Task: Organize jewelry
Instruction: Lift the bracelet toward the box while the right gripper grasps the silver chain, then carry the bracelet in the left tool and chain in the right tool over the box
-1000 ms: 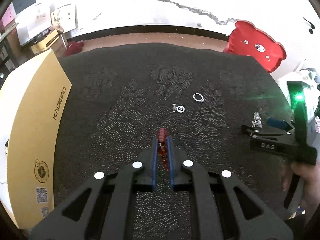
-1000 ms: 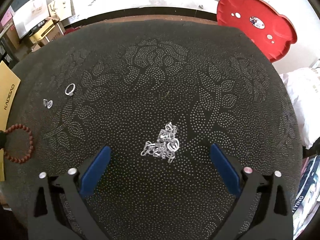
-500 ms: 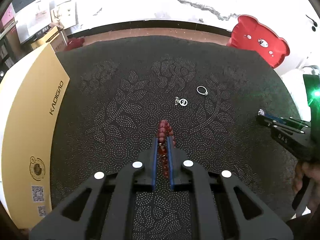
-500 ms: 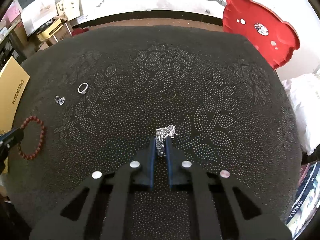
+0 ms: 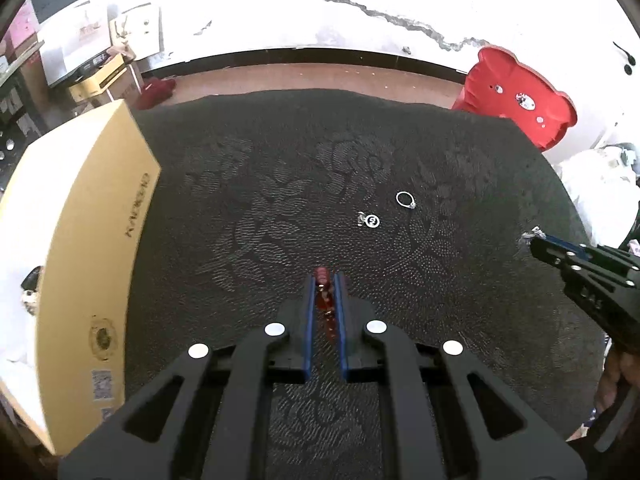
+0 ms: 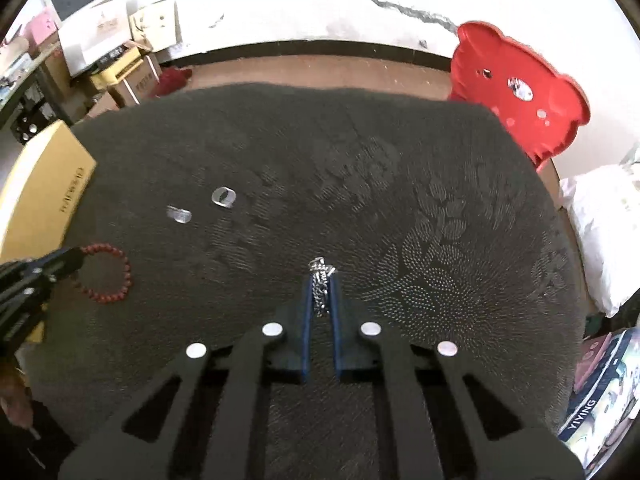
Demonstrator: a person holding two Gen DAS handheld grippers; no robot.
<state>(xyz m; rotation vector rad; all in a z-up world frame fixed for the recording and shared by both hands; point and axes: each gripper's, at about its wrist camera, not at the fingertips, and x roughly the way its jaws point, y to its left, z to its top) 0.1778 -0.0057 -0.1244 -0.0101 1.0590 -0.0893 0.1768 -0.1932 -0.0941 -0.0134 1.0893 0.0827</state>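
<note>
I have both picks made: my left gripper [image 5: 324, 286] is clamped on the red bead bracelet [image 6: 106, 274], my right gripper [image 6: 320, 284] pinched tight on the silver chain [image 6: 321, 280]. Next, each needs carrying somewhere, probably the yellow box [image 5: 80, 240]. On the cloth [image 5: 280, 180] remain one ring [image 5: 405, 199] and what looks like one small charm [image 5: 370, 220].

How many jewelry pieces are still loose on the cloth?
2: a ring and a small pendant beside it, mid-cloth. The bead bracelet and silver chain are gripped.
</note>
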